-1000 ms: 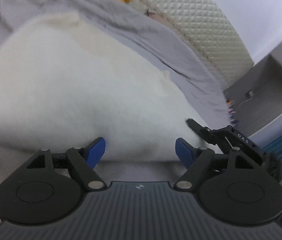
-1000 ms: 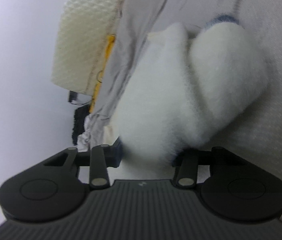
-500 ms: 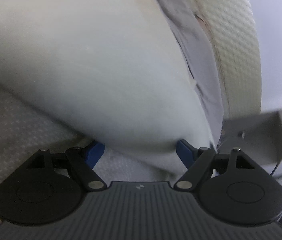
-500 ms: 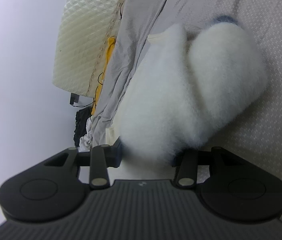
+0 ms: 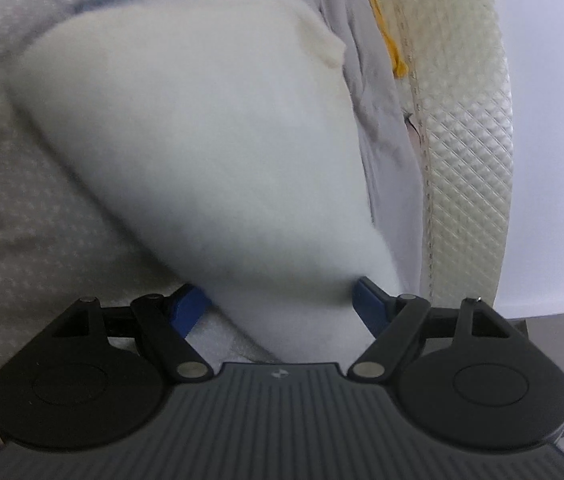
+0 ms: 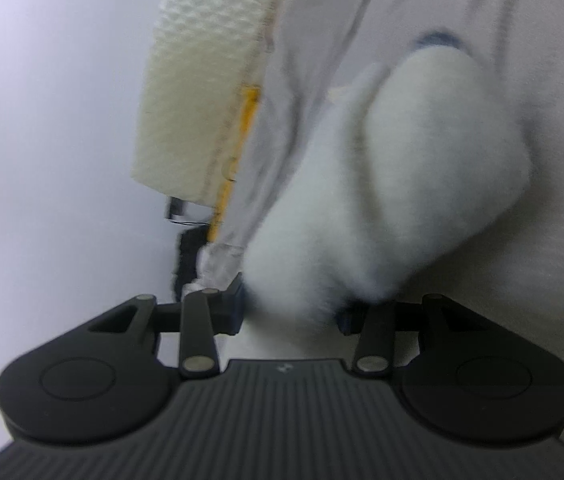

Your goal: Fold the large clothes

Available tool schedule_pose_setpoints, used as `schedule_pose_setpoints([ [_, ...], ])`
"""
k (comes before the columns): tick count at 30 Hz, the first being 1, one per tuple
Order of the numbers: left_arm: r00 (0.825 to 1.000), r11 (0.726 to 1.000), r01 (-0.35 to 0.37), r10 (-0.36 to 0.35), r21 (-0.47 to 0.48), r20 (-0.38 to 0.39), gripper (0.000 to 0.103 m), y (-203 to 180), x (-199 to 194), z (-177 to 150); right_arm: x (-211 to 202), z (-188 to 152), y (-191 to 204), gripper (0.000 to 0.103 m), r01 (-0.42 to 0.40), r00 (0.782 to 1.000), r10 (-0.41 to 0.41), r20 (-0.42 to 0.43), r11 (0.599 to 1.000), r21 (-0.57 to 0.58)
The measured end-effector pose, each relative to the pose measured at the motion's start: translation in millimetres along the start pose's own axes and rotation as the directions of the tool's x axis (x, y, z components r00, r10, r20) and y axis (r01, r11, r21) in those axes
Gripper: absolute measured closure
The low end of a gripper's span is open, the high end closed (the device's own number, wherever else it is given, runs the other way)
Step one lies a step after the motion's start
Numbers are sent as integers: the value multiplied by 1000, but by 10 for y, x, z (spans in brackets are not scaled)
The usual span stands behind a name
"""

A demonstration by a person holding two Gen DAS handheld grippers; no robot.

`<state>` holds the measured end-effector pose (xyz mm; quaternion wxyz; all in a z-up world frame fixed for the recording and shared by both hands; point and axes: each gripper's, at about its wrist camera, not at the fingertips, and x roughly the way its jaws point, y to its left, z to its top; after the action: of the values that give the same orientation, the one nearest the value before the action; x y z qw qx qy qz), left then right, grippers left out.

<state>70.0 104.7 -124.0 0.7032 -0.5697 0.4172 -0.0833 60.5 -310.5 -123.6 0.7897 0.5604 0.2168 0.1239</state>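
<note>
A white fluffy garment [image 5: 201, 140] lies on a grey patterned bed cover [image 5: 21, 220]. My left gripper [image 5: 277, 304] has its blue fingers [image 5: 187, 306] wide apart, with the garment's near end between them. In the right wrist view the same garment [image 6: 422, 168] lies bunched, with a blue trim at its far end. My right gripper [image 6: 290, 312] has its jaws closer together, with a thick wad of the fluffy fabric between them. The fabric hides the fingertips, so whether they press on it is unclear.
A grey sheet [image 5: 378, 128] lies bunched along the bed's edge, beside a cream quilted headboard [image 5: 466, 140] with a yellow strip [image 5: 390, 48]. A pale wall [image 6: 41, 120] stands beyond. A dark object [image 6: 189, 256] sits by the headboard's corner.
The left gripper has swung and rolled, so the garment now stretches away from it with the headboard on the right. The right view has shifted slightly and blurred; the fabric stays between its jaws.
</note>
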Motion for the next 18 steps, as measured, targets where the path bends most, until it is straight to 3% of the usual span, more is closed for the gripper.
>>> schedule_pose_setpoints([
  [9, 998, 995, 55, -55, -83, -4, 21, 79, 56, 50, 201, 238, 78, 57, -76, 997, 77, -15, 996, 43],
  [15, 995, 983, 57, -43, -173, 86, 21, 147, -28, 101, 198, 258, 67, 57, -81, 996, 83, -24, 996, 42],
  [18, 993, 984, 36, -15, -175, 120, 21, 129, -63, 108, 197, 264, 50, 57, -71, 997, 72, -25, 996, 50],
])
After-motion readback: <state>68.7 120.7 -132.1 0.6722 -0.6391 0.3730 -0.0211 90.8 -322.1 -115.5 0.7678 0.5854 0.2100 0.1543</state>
